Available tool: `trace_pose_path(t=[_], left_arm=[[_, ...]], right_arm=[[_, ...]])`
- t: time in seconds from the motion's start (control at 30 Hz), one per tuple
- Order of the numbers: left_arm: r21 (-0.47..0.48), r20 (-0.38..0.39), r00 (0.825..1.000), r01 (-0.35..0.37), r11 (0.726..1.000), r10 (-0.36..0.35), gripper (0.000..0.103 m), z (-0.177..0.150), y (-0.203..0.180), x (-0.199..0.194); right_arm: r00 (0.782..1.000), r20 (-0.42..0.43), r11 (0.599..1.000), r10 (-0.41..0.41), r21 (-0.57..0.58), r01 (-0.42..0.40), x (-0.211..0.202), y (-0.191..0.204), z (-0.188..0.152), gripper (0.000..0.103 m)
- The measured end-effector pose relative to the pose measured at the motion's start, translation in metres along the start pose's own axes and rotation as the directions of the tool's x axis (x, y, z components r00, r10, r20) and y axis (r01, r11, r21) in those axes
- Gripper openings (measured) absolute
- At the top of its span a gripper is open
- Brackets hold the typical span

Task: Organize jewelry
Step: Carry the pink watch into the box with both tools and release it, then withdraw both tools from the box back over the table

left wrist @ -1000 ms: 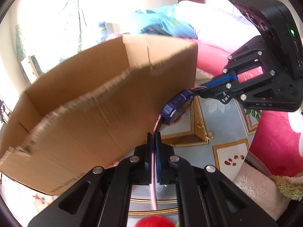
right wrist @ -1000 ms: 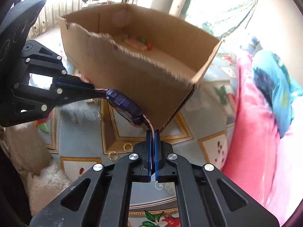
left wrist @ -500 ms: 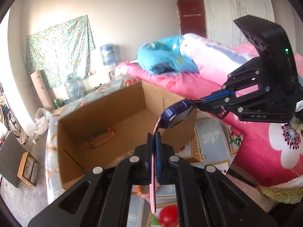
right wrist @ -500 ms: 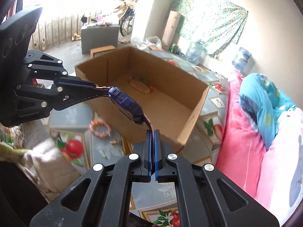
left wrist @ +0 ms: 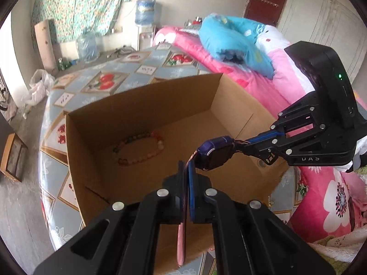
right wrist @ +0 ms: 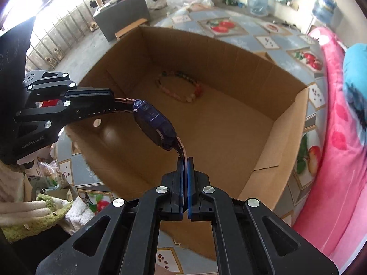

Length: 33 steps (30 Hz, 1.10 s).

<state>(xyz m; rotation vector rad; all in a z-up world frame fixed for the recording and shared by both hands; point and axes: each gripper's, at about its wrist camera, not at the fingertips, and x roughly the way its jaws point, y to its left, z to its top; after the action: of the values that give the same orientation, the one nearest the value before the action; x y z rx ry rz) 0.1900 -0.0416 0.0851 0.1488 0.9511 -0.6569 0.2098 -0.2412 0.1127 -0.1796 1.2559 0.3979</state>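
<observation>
A blue watch (left wrist: 214,153) with a pink strap hangs between my two grippers, over the open cardboard box (left wrist: 142,105). My left gripper (left wrist: 186,167) is shut on one strap end; the pink strap tail hangs below its jaws. My right gripper (right wrist: 185,162) is shut on the other strap end. The watch (right wrist: 154,123) shows above the box floor (right wrist: 218,126) in the right wrist view, where my left gripper (right wrist: 112,105) reaches in from the left. My right gripper (left wrist: 246,143) shows at right in the left wrist view. A beaded bracelet (left wrist: 140,146) lies on the box floor (right wrist: 181,87).
The box stands on a table with a fruit-pattern cloth (left wrist: 103,80). A pink bed (left wrist: 263,87) with a blue pillow (left wrist: 231,43) runs along the right. A fluffy cloth (right wrist: 41,208) lies at the near left. Water bottles (left wrist: 144,11) stand by the far wall.
Both grippers have risen with the watch from beside the box's outer wall to above its open top. The box interior and bracelet have come into view below.
</observation>
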Motion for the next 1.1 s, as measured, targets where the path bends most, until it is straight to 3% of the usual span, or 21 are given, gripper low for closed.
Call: trace_pose_path(t=[0.2, 0.27, 0.37, 0.47, 0.6, 0.73, 0.83, 0.9, 1.0, 1.1], left_arm=[[0.002, -0.133, 0.991, -0.008, 1.0, 0.008, 0.003, 0.008, 0.015, 0.043], [0.013, -0.166, 0.986, -0.013, 1.0, 0.015, 0.003, 0.01, 0.016, 0.052], [-0.03, -0.212, 0.977, 0.006, 1.0, -0.012, 0.005, 0.015, 0.021, 0.058], [-0.083, -0.214, 0.976, 0.021, 0.996, -0.039, 0.019, 0.018, 0.03, 0.055], [-0.13, -0.168, 0.984, 0.032, 0.991, -0.054, 0.02, 0.017, 0.037, 0.046], [-0.101, -0.071, 0.997, -0.014, 0.995, 0.007, 0.021, 0.015, 0.031, 0.025], [-0.077, 0.044, 0.999, -0.028, 0.997, 0.031, 0.021, 0.009, 0.024, -0.005], [-0.061, 0.136, 0.99, -0.034, 0.998, 0.042, 0.03, -0.003, 0.018, -0.033], [-0.052, 0.259, 0.964, -0.039, 0.998, 0.052, 0.042, -0.03, 0.006, -0.071], [-0.049, 0.324, 0.944, -0.043, 0.998, 0.057, 0.05, -0.068, -0.008, -0.098]], right_arm=[[0.985, -0.173, 1.0, 0.012, 0.006, -0.011, 0.052, -0.011, 0.029, 0.002], [0.974, -0.225, 1.0, 0.012, 0.008, -0.011, 0.066, -0.014, 0.035, 0.008], [0.965, -0.258, 0.999, -0.039, -0.002, 0.04, 0.079, -0.018, 0.044, 0.016], [0.97, -0.239, 0.998, -0.054, 0.019, 0.06, 0.079, -0.023, 0.05, 0.021], [0.979, -0.18, 0.995, -0.094, 0.014, 0.098, 0.07, -0.021, 0.052, 0.021], [0.984, -0.125, 0.992, -0.126, 0.01, 0.128, 0.057, -0.012, 0.043, 0.021], [0.994, -0.029, 0.994, -0.106, 0.027, 0.107, 0.03, -0.002, 0.028, 0.021], [0.993, 0.088, 0.996, -0.079, 0.048, 0.075, -0.002, 0.005, 0.01, 0.022], [0.96, 0.271, 0.996, -0.075, 0.074, 0.057, -0.049, 0.012, -0.021, 0.029], [0.902, 0.424, 0.995, -0.08, 0.094, 0.044, -0.085, 0.026, -0.071, 0.032]])
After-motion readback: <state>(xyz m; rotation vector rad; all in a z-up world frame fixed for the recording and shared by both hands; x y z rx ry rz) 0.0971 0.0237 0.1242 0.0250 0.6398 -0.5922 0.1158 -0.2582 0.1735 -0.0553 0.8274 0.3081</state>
